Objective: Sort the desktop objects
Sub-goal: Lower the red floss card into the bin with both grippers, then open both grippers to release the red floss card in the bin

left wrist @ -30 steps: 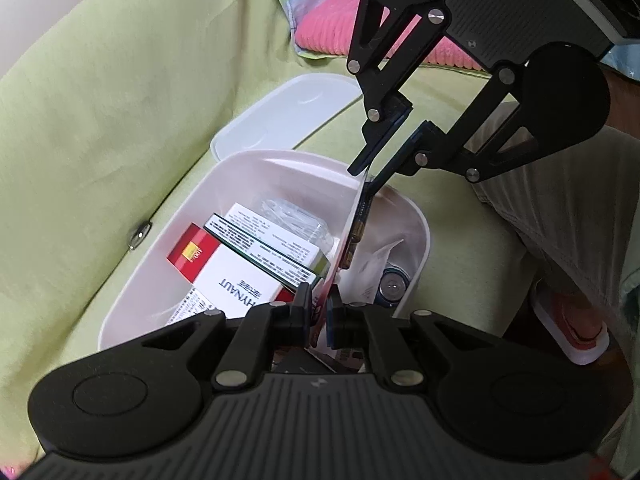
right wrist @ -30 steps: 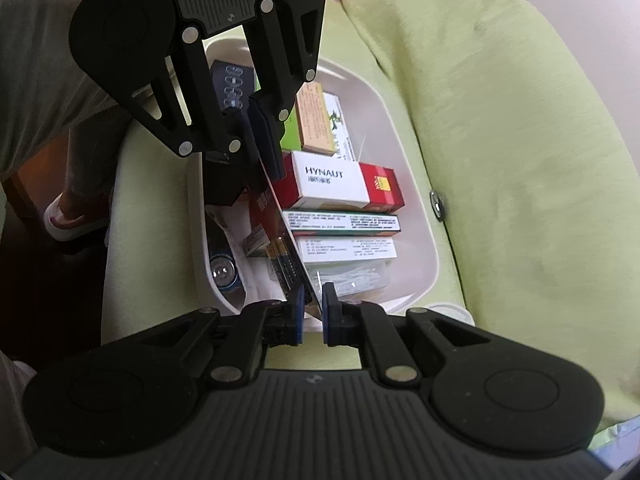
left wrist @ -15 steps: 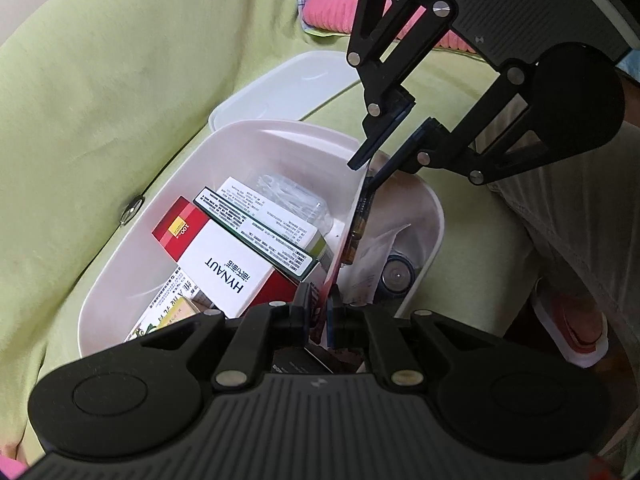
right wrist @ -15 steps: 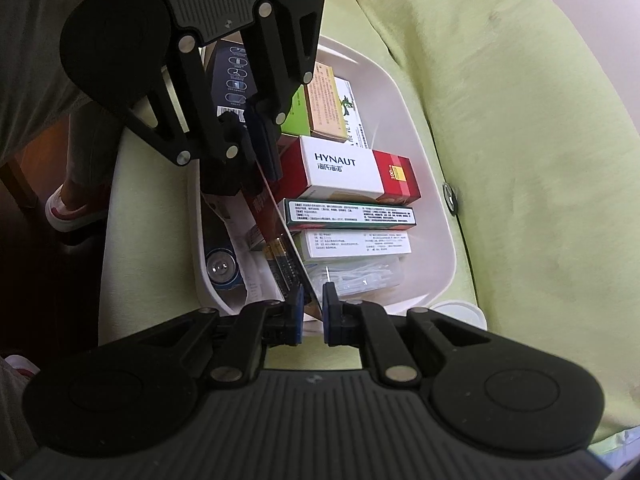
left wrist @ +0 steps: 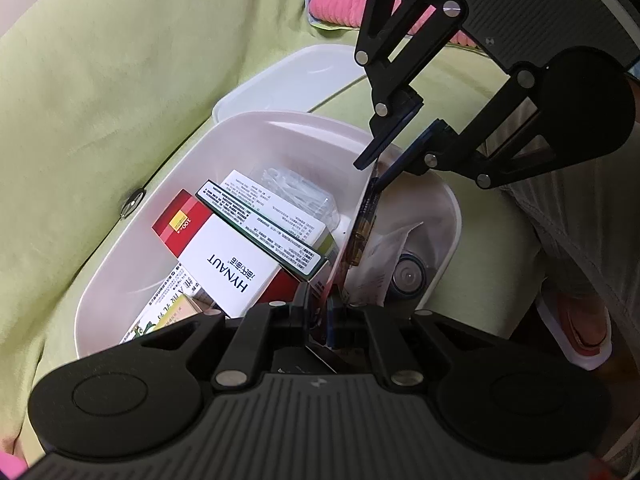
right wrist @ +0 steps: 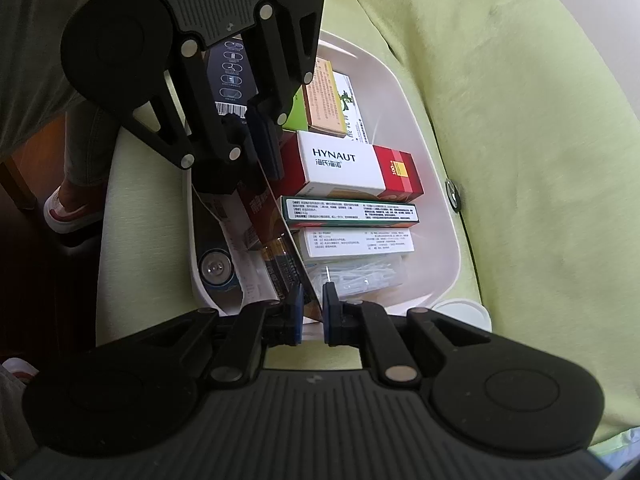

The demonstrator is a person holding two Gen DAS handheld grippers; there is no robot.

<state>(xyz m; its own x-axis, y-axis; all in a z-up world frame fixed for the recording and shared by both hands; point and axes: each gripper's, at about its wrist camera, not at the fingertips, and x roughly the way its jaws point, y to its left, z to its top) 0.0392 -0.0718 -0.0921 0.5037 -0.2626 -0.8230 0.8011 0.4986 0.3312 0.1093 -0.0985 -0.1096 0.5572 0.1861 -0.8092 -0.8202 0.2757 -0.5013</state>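
Note:
A flat battery card (left wrist: 362,236) stands on edge inside the white bin (left wrist: 280,120), between the stacked boxes and the bin's right wall. My left gripper (left wrist: 319,312) is shut on its near end. My right gripper (left wrist: 374,168) is shut on its far end, seen from the other side as the right gripper (right wrist: 312,308) with the card (right wrist: 276,248) running away to the left gripper (right wrist: 250,152). The red and white HYNAUT box (left wrist: 228,264), a green box (left wrist: 260,232) and a white box lie beside the card.
A large round battery (left wrist: 408,276) and paper sit in the bin's right part. A bag of clear sticks (right wrist: 360,276) lies at one end. The bin lid (left wrist: 296,80) rests behind on green fabric. A person's leg and shoe (left wrist: 580,328) are beside the seat.
Both grippers have kept hold of the card. The left wrist view has drawn back, so more of the bin and its boxes shows. The boxes have not moved.

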